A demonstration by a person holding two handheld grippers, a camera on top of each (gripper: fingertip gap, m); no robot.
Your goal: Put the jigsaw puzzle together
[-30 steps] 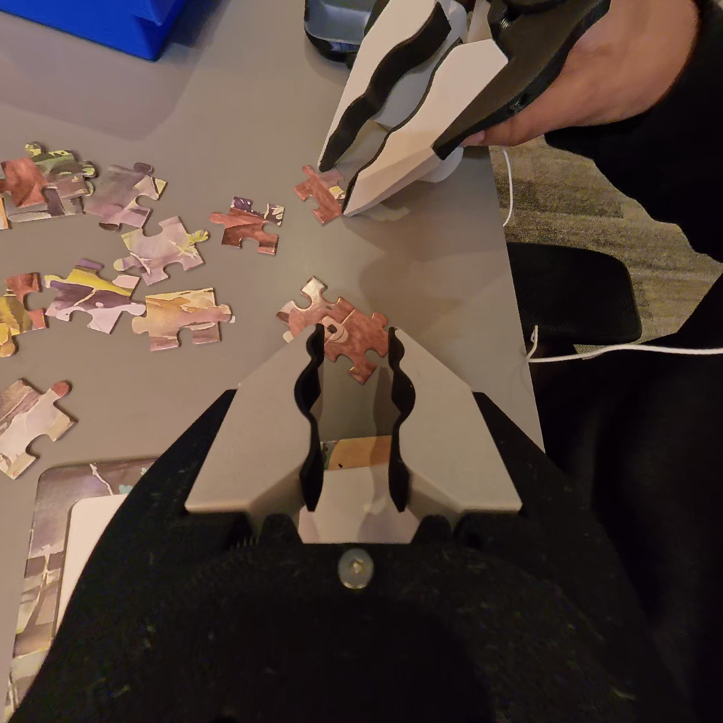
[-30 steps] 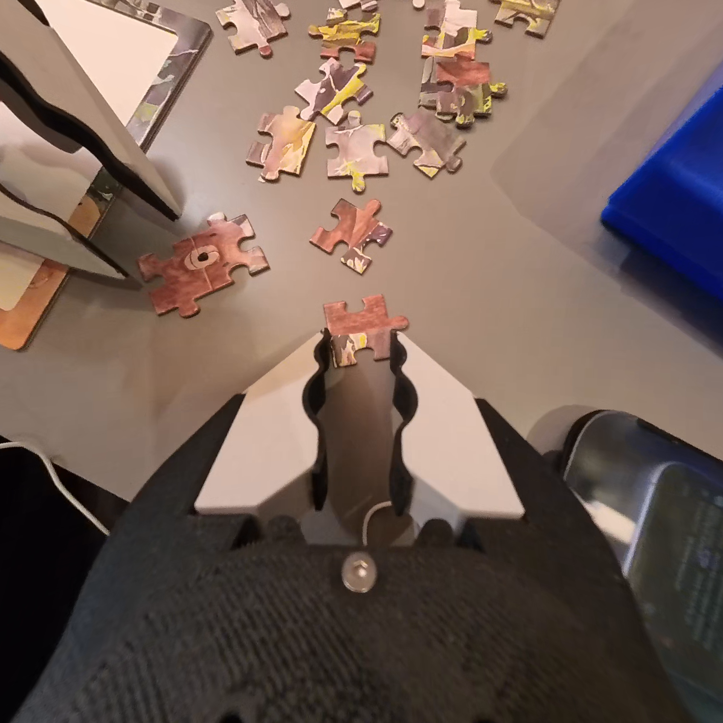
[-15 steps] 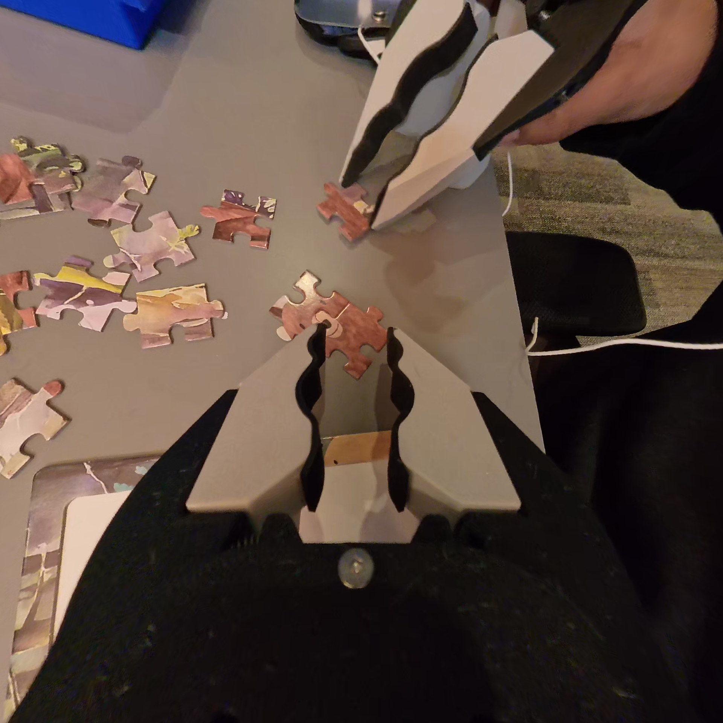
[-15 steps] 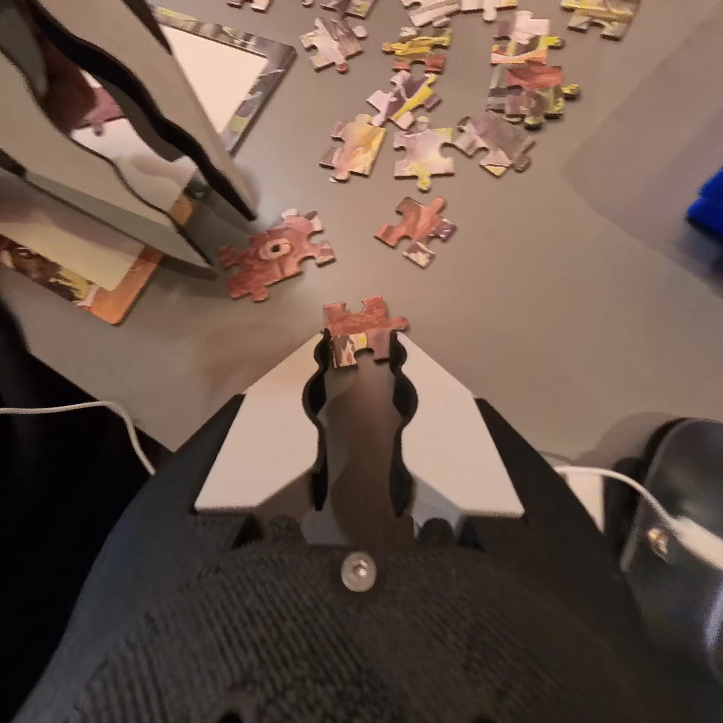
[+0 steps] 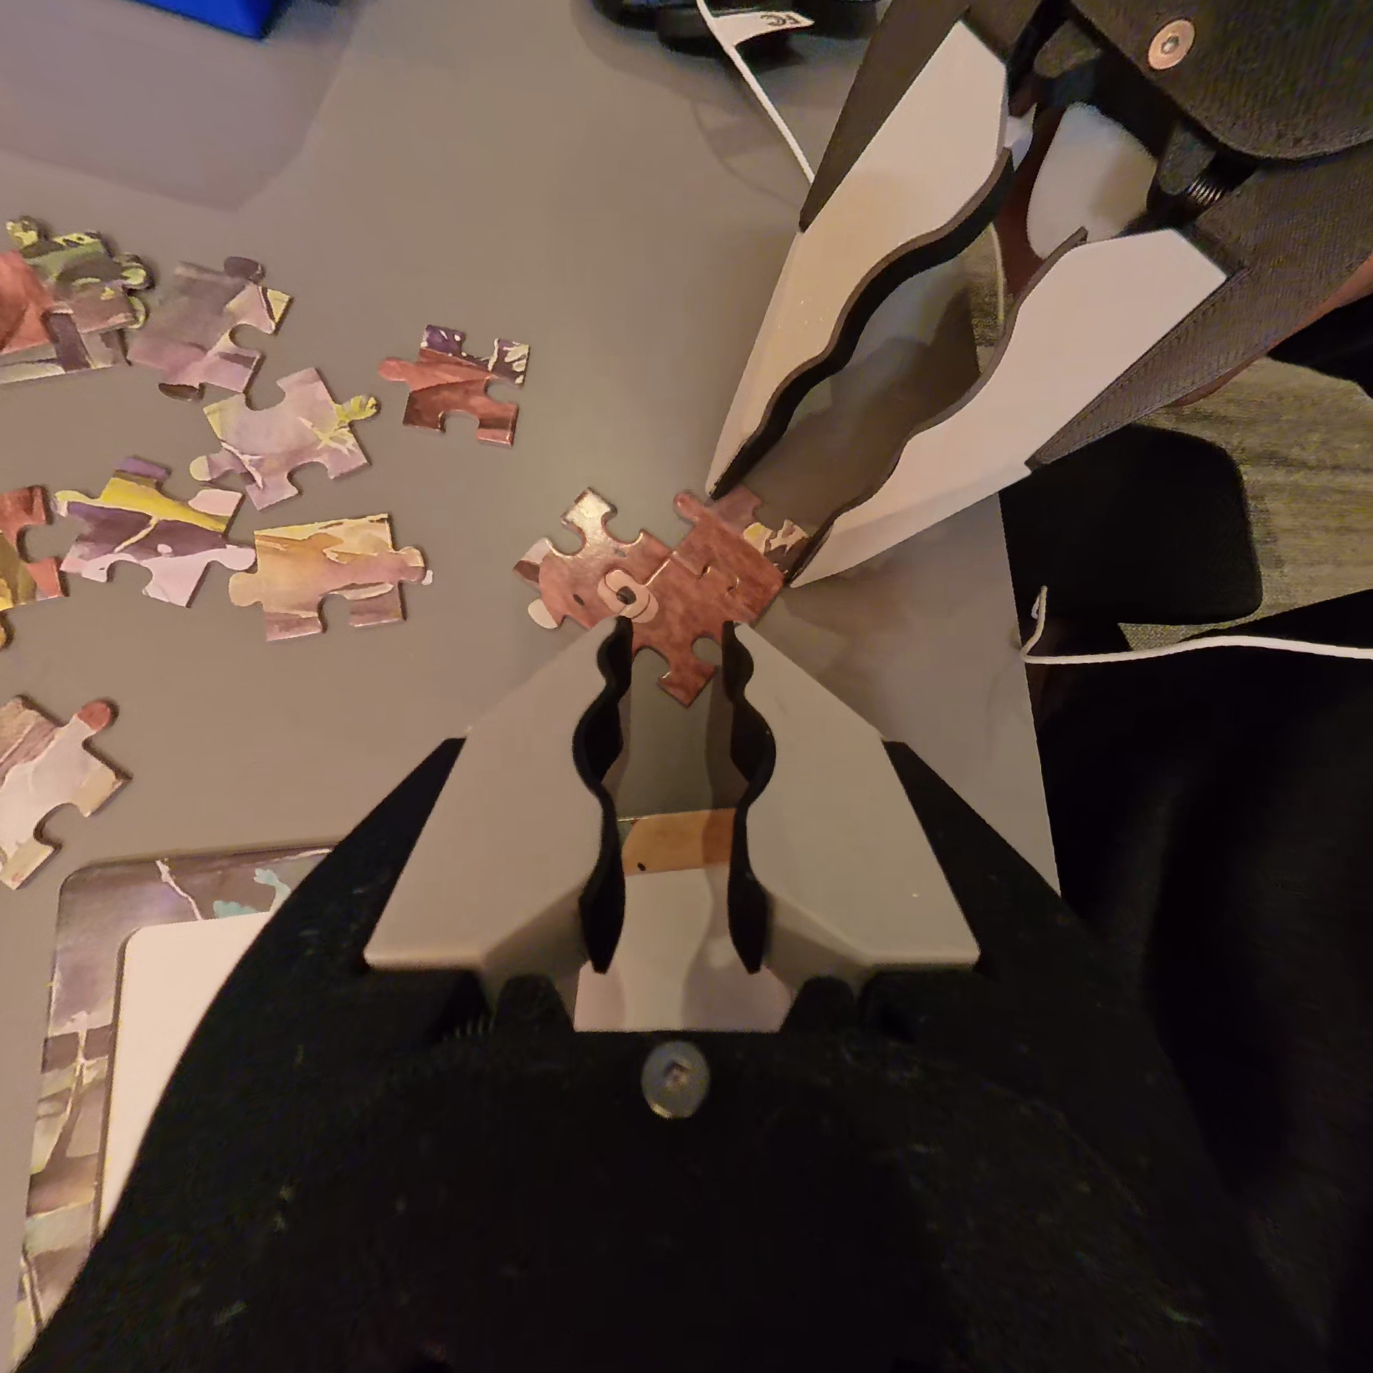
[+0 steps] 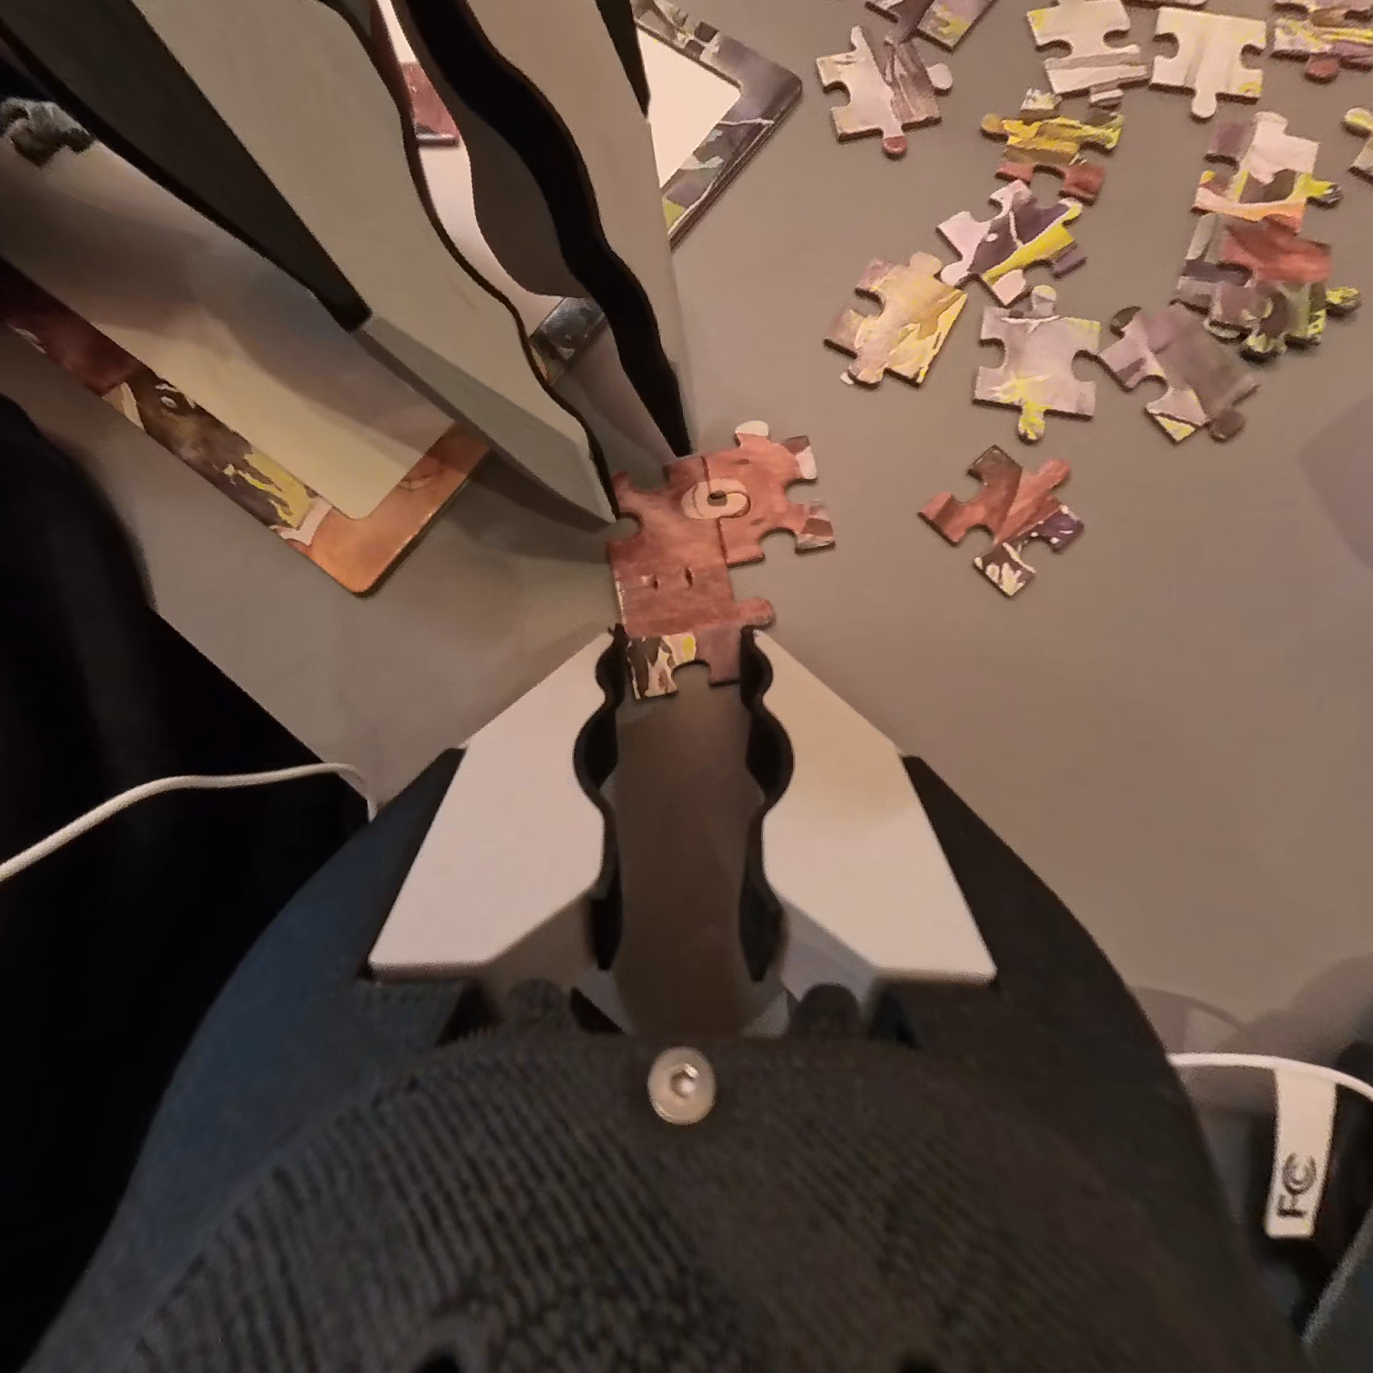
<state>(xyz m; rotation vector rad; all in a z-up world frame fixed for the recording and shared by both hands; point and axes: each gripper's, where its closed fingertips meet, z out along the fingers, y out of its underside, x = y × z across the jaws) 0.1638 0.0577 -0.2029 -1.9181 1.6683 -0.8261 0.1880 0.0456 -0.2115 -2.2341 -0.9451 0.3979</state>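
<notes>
Two joined brown puzzle pieces [image 5: 594,572] lie on the grey table near its right edge. My left gripper [image 5: 674,639] is shut on their near end, with a tab between the fingertips. My right gripper [image 6: 680,654] is shut on a brown piece with a yellow patch [image 6: 680,609] and holds it flat against the joined pair [image 6: 735,498], edges meeting. In the left wrist view the right gripper [image 5: 758,531] comes in from the upper right with that piece [image 5: 732,553]. The puzzle frame [image 5: 89,929] lies at the lower left; it also shows in the right wrist view [image 6: 743,126].
Several loose pieces lie scattered to the left [image 5: 319,572], with one brown piece [image 5: 461,394] closest; it also shows in the right wrist view [image 6: 1003,520]. A white cable [image 5: 1189,646] and a black chair [image 5: 1129,535] lie beyond the table's right edge. A blue box [image 5: 260,15] sits far back. My left and right fingertips are right by each other.
My right gripper has carried its piece across the table to the joined pair, and the two now touch. My left gripper has stayed on the pair.
</notes>
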